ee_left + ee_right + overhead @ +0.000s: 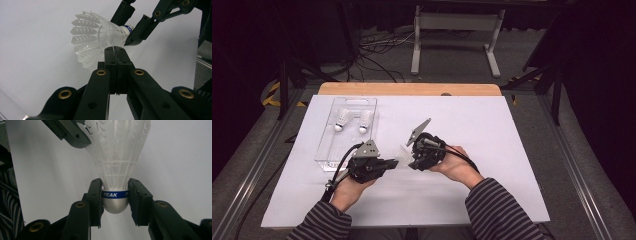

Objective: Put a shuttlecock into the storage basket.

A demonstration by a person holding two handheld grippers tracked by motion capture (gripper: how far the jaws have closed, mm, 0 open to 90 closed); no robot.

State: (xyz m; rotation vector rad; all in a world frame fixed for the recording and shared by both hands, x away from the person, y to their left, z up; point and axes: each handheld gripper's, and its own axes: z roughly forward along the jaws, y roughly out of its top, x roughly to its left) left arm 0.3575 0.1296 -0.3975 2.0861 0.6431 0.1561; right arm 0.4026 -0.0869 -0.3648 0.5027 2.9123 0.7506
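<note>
A white table (492,150) carries a clear tray (326,150) at the far left, with two shuttlecocks (343,119) lying in it. Near the middle, a third shuttlecock (117,157) is held above the table between both hands. The right gripper (115,195) pinches its silver cork at the blue band, so the long axis runs leftward toward the left gripper (115,53). That gripper's jaws are pressed together, apparently nipping the edge of the skirt, though contact is hard to confirm.
</note>
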